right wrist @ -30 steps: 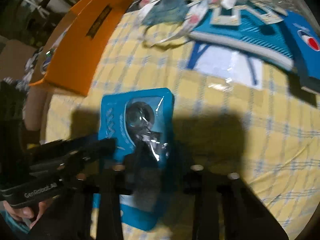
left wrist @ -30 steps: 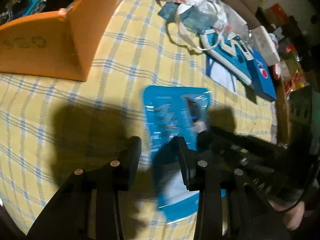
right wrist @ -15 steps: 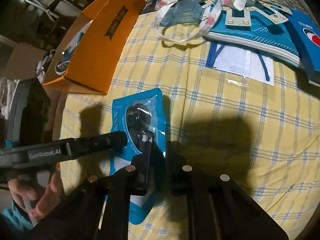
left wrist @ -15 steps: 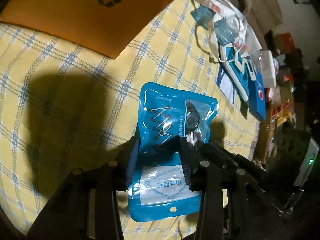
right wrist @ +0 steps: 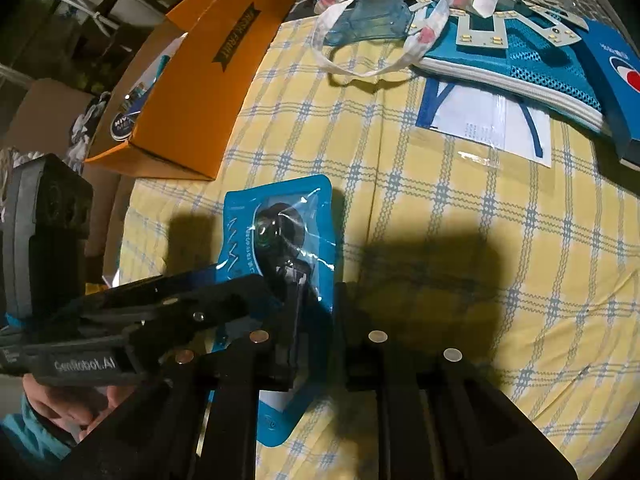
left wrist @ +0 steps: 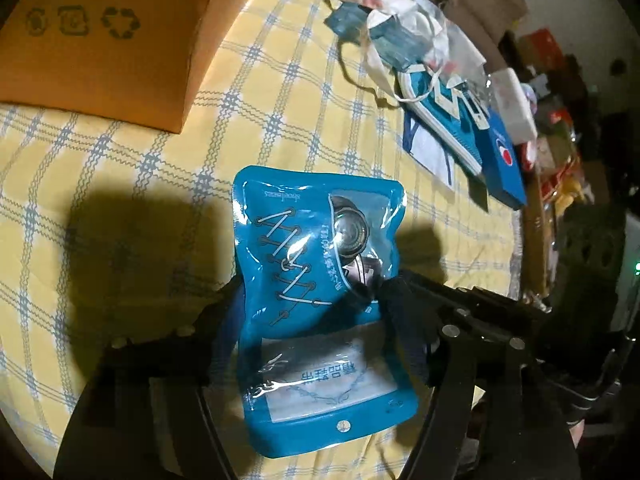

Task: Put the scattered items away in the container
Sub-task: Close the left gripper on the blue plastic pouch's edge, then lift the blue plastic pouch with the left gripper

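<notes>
A blue plastic pouch of shoelaces with a dark round item inside is held just above the yellow checked cloth. My left gripper is shut on the pouch, one finger at each side edge. My right gripper is shut on the pouch's right edge; the left gripper's arm reaches in from the left. The orange cardboard box stands at the far left, open, with a round tin inside.
At the far right lie a white plastic bag with a teal item, a blue mesh zip pouch, a white paper sheet and a blue Pepsi box. Clutter stands beyond the table's right edge.
Both grippers closed on the pouch and raised it off the cloth. The left wrist view swung, so the orange box now sits at the upper left.
</notes>
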A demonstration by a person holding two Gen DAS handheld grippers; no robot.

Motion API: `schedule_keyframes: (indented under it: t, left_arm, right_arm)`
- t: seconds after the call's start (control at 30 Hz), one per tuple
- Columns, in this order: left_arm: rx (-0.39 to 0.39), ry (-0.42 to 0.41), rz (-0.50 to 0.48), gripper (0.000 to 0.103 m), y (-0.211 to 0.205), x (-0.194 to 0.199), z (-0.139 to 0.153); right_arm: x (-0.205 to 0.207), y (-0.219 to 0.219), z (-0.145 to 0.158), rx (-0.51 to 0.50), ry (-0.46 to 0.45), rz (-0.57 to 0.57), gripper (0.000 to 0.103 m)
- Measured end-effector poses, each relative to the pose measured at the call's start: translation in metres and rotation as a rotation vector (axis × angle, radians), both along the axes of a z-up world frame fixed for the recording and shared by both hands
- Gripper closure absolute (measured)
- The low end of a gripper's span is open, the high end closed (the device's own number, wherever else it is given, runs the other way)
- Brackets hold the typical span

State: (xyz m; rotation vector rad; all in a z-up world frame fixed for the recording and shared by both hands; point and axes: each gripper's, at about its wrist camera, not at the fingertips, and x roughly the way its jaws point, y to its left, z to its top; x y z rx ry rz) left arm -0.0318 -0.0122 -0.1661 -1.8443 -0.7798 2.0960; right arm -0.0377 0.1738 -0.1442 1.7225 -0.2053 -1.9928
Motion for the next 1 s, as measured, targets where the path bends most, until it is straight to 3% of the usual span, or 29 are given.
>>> schedule_keyframes:
  t: [0.13,0.23,0.5,0.7,0.8,0.9,1.0]
  left_arm:
    - [-0.011,-0.03,0.022,0.066,-0.012,0.0,-0.004]
    - [0.026,-0.052,0.021,0.069,-0.02,-0.001,-0.009]
    - [-0.035,-0.043,-0.03,0.07,-0.012,0.0,-0.004]
    - [-0.043,-0.024,-0.02,0.07,-0.013,0.002,-0.004]
    - [-0.118,0.024,-0.084,0.07,-0.001,0.004,0.001]
    - [-0.171,0.05,-0.11,0.071,0.007,0.007,0.005]
    - [-0.172,0.05,-0.115,0.072,0.007,0.007,0.007]
  right_arm:
    - [0.0,0.002,0.005,-0.038,0.005,-0.026,0.077]
    - [0.003,-0.004,0.006,-0.021,0.012,-0.006,0.072]
    - [0.008,-0.019,-0.009,0.052,-0.001,0.026,0.063]
    - [0.019,-0.038,-0.012,0.114,0.03,0.103,0.05]
    - [0.023,-0.046,-0.011,0.16,0.074,0.12,0.05]
    - [0.028,-0.053,-0.01,0.199,0.112,0.131,0.058]
    - [0.033,-0.057,-0.007,0.227,0.147,0.15,0.066]
